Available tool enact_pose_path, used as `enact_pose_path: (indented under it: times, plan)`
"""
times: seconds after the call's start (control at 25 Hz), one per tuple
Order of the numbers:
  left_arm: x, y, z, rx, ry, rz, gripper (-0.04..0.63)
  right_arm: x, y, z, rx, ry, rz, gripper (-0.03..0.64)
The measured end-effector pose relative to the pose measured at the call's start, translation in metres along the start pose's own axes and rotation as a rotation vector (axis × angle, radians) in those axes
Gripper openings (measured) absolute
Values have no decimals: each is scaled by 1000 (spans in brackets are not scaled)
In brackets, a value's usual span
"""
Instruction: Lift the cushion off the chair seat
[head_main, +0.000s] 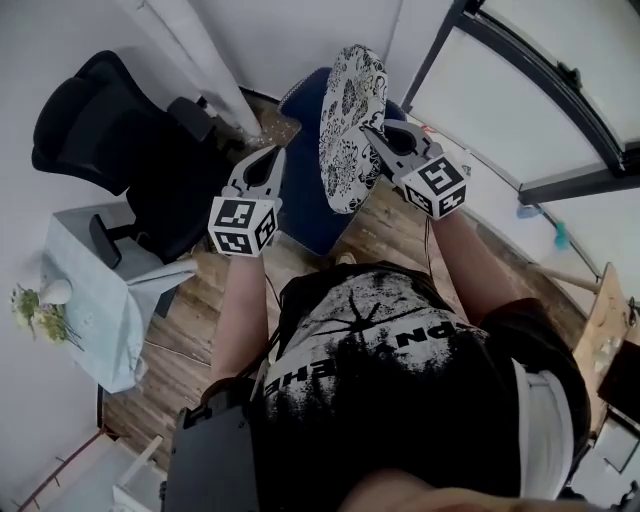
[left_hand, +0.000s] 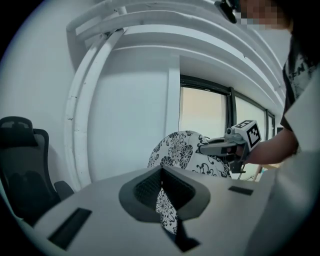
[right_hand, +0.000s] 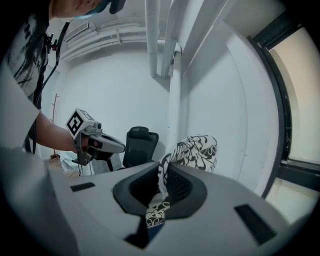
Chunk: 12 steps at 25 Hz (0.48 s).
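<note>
The wooden plank floor (head_main: 195, 365) beneath me carries a blue chair (head_main: 300, 200), a black office chair (head_main: 110, 130) to its left, and a cloth-covered surface (head_main: 105, 300) nearer me. A bunch of flowers (head_main: 38, 310) sits at that surface's left edge.

A black office chair (head_main: 105, 125) is standing in the corner against the white wall (head_main: 60, 40), just beside a small table (head_main: 110, 320) that is wearing a pale cloth. A white vase (head_main: 56, 291) of pale flowers (head_main: 36, 318) is sitting at the table's edge. Wooden flooring (head_main: 190, 345) is running beneath them, while white pipes (right_hand: 161, 35) are climbing the wall near a dark-framed window (head_main: 545, 95).
</note>
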<state>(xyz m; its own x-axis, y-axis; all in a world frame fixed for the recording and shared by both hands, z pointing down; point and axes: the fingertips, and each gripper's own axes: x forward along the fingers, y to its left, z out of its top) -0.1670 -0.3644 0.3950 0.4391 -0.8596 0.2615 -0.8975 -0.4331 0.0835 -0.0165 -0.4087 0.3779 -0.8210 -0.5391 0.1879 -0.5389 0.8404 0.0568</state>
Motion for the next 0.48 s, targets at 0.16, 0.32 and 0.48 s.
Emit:
enact_pose_path:
  times: [0.16, 0.32, 0.48]
  plan:
    - [-5, 2, 2, 7, -15, 11, 12, -3, 3, 4, -10, -13, 7, 31]
    - [-8, 1, 5, 16, -26, 20, 12, -3, 6, 8, -17, -30, 19, 30]
    - [-8, 0, 3, 27, -23, 25, 12, -3, 5, 10, -23, -38, 22, 31]
